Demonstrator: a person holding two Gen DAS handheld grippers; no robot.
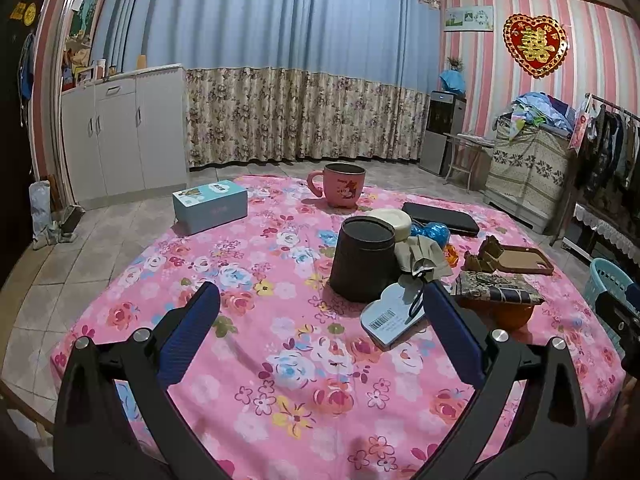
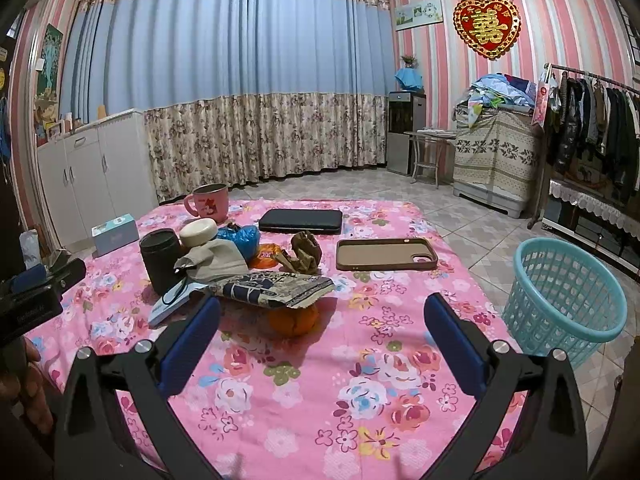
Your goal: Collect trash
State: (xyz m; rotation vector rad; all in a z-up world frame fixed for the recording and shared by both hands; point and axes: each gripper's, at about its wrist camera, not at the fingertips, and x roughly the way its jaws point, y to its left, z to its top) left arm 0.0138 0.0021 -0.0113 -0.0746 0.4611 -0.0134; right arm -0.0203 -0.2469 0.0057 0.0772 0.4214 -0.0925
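On the pink floral tablecloth [image 2: 320, 380] lies a heap of litter: a patterned wrapper [image 2: 276, 286] over an orange peel [image 2: 294, 320], a crumpled brown paper [image 2: 306, 258], a blue plastic bag [image 2: 242, 238], an orange wrapper [image 2: 266, 258] and a beige cloth [image 2: 218, 260]. A turquoise basket [image 2: 562, 296] stands on the floor to the table's right. My right gripper [image 2: 322, 316] is open just short of the patterned wrapper. My left gripper [image 1: 320, 304] is open, near a white tag [image 1: 394, 316] and a dark cup [image 1: 364, 258].
A pink mug [image 1: 340, 188], a blue box [image 1: 210, 206], a black case [image 2: 300, 220], a brown phone case [image 2: 386, 254] and a cream round lid [image 2: 199, 232] also sit on the table. White cabinets [image 1: 116, 132] stand left, a clothes rack [image 2: 592, 120] right.
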